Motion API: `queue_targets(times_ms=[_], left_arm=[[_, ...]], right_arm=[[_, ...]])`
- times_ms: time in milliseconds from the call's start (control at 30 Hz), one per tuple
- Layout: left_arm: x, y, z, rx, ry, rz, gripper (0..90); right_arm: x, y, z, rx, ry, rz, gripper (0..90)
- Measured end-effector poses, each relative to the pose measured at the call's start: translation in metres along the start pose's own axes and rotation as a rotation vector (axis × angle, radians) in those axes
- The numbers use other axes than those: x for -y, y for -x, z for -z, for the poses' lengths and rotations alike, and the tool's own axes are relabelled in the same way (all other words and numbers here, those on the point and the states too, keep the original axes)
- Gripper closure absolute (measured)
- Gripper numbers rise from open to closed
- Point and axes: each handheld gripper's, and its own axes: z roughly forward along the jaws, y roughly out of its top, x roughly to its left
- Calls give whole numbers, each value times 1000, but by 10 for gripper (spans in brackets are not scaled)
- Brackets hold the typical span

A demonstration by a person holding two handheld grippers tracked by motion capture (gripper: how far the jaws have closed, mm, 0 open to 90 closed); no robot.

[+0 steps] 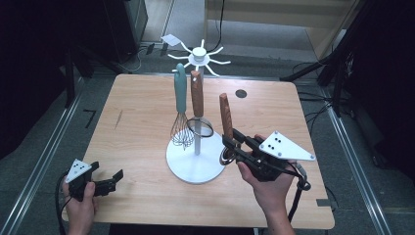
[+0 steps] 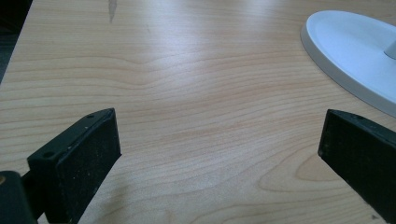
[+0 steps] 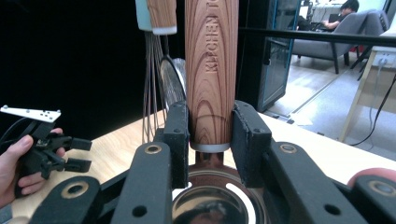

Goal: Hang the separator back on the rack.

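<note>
A white stand (image 1: 195, 165) with a round base and hooked top holds a teal-handled whisk (image 1: 181, 100) and a wood-handled strainer (image 1: 197, 98). Just right of the base, my right gripper (image 1: 230, 142) is shut on the lower end of a third utensil (image 1: 225, 115), an upright wooden handle with a metal bowl below. In the right gripper view the pads (image 3: 177, 135) press both sides of that handle (image 3: 211, 70), above the shiny bowl (image 3: 212, 200). My left gripper (image 1: 115, 177) rests open at the table's front left corner, with bare wood between its jaws (image 2: 219, 149).
The wooden table (image 1: 137, 127) has a dark round mark (image 1: 240, 93) at its back right. The stand's base (image 2: 355, 51) lies ahead and right of the left gripper. Dark frames, cables and a white paper (image 1: 171, 39) are on the floor around the table.
</note>
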Motion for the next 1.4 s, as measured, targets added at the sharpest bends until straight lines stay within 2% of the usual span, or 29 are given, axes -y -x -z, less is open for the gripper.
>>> queue_targets(times_ms=[467,1400], left_arm=[[0,0,0,-6,-2,-6,0],[0,1,0,-6,1,-5,0]], right_arm=[[-13,-4,-3,2,31,17,713],[-37,-12,-4,19,116,13,713]])
